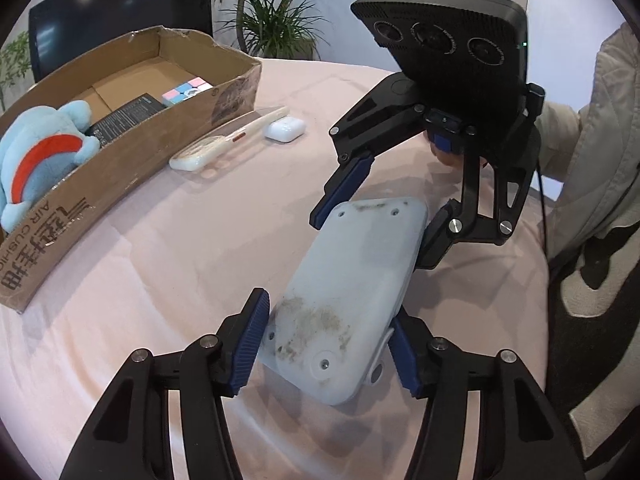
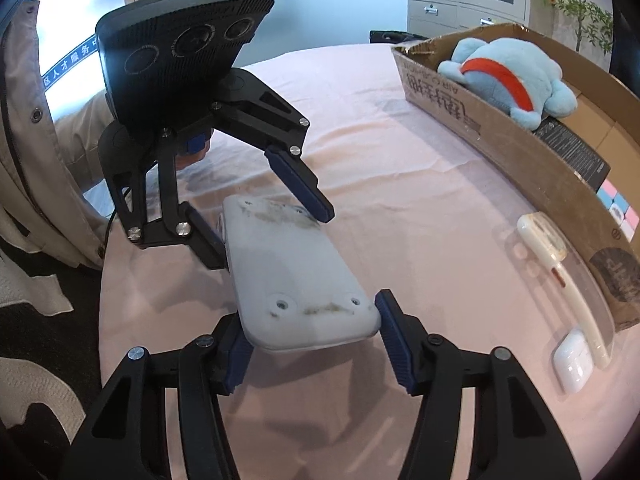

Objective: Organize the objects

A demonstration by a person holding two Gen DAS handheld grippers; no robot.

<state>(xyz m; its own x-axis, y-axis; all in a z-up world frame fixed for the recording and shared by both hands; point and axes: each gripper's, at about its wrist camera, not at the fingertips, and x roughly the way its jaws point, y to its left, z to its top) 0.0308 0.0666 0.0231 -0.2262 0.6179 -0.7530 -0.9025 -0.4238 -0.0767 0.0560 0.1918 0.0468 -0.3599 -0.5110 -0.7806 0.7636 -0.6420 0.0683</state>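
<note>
Bench (image 1: 168,248): I saw it draped in pale pink cloth, filling most of both views.
Cardboard box (image 1: 132,152): it lay open along the left of the left wrist view and along the right edge of the right wrist view (image 2: 516,152).
Plush toy (image 1: 38,164): blue with a red stripe, it sat in the box's near end, at the far left of the frame.
White plastic case (image 1: 356,276): scuffed and long, it lay on the cloth at centre frame, one end between each claw's fingers.
Left claw (image 1: 324,354): my jaws pressed both sides of the case's near end, grasping it.
Right claw (image 2: 316,340): its left pad touched the case; whether the right pad did, I could not tell.
Black booklet (image 1: 120,118): inside the box.
Pastel cube (image 1: 187,91): inside the box, further back.
Cream handled tool (image 1: 224,142): on the cloth beside the box.
Earbud case (image 1: 283,130): just beside the tool's tip.
</note>
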